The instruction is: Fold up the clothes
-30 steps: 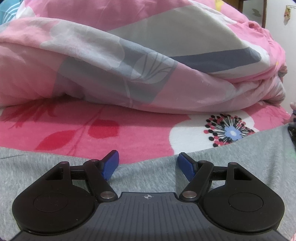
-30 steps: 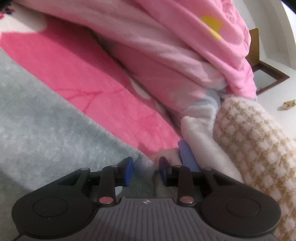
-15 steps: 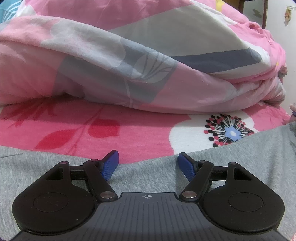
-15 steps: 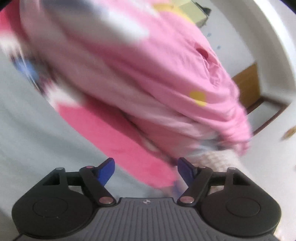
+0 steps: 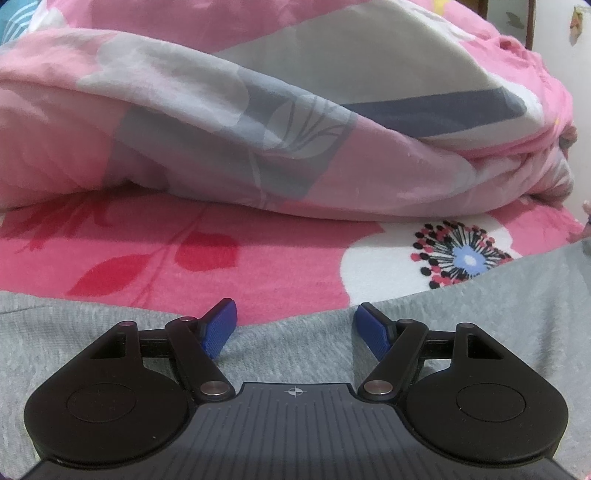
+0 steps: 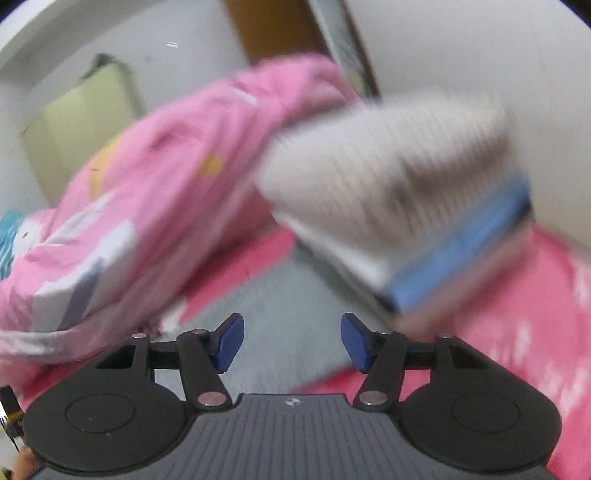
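A grey garment [image 5: 480, 317] lies flat on a pink floral blanket [image 5: 258, 266]. My left gripper [image 5: 295, 326] hovers low over the garment's far edge, open, with only cloth beneath its blue pads [image 5: 219, 328]. The right wrist view is smeared by motion. My right gripper [image 6: 291, 341] is raised above the grey garment [image 6: 284, 295]. Its jaws stand apart and are closing, with nothing between them. A blurred pale sleeve [image 6: 388, 177] with a blue strip crosses the upper right of that view.
A bulky pink, white and grey quilt [image 5: 258, 122] is heaped along the far side of the blanket, close behind the garment. It shows again as the pink quilt [image 6: 155, 192] on the left. White walls and a wooden door frame [image 6: 273, 29] stand behind.
The right gripper left the garment's edge, widened its jaws, rolled and swung up and away, so its view now shows quilt and wall. The left gripper has not moved.
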